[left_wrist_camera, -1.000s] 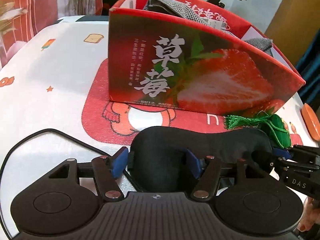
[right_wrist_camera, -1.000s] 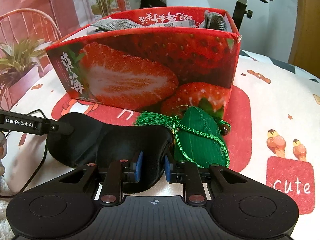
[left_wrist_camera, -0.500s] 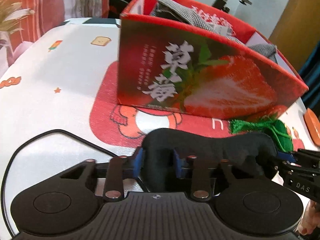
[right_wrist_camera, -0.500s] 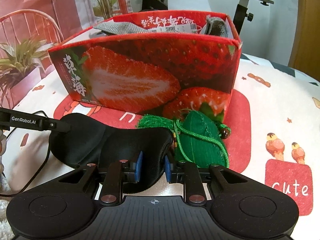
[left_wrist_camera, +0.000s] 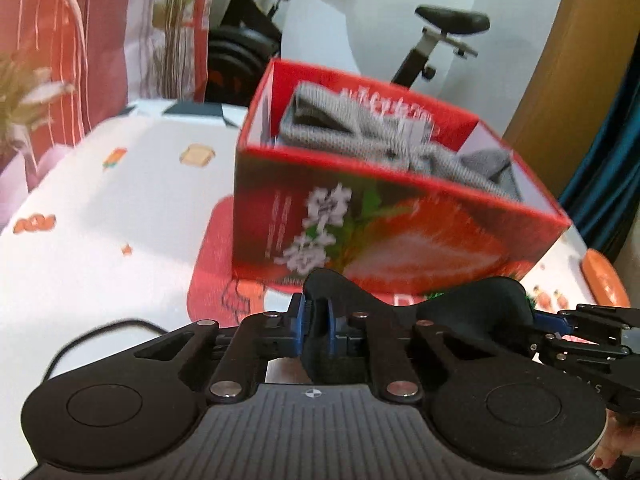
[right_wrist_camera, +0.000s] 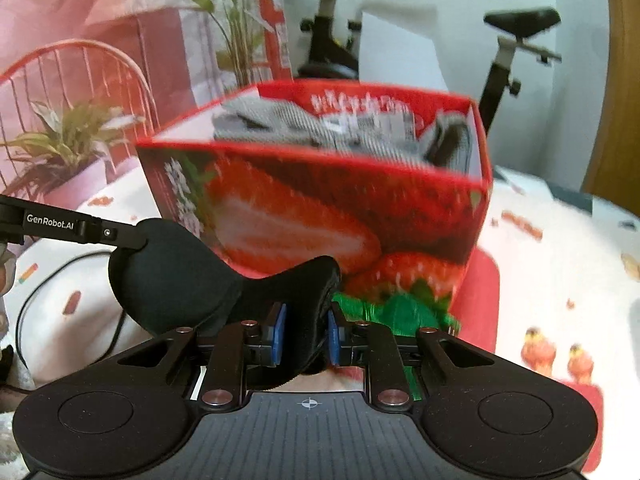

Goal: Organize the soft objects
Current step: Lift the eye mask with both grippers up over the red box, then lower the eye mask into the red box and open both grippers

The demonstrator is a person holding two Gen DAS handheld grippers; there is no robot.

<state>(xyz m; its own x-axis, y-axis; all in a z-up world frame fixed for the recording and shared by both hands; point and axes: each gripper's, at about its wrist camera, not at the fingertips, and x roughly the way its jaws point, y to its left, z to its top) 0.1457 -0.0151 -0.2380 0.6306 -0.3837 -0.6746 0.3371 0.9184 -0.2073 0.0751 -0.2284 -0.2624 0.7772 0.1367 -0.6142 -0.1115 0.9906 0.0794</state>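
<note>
Now both claws, left claw (left_wrist_camera: 316, 322) and right claw (right_wrist_camera: 306, 332), pinch the soft, padded black eye mask (right_wrist_camera: 180, 276).

matt black cloth eye mask (left_wrist_camera: 472, 304), glossy cardboard box (left_wrist_camera: 400, 236).

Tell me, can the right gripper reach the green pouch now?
Probably not yet. The right gripper is shut on the black eye mask, as is the left gripper. The green pouch lies just beyond it, before the strawberry box, unblocked.
</note>
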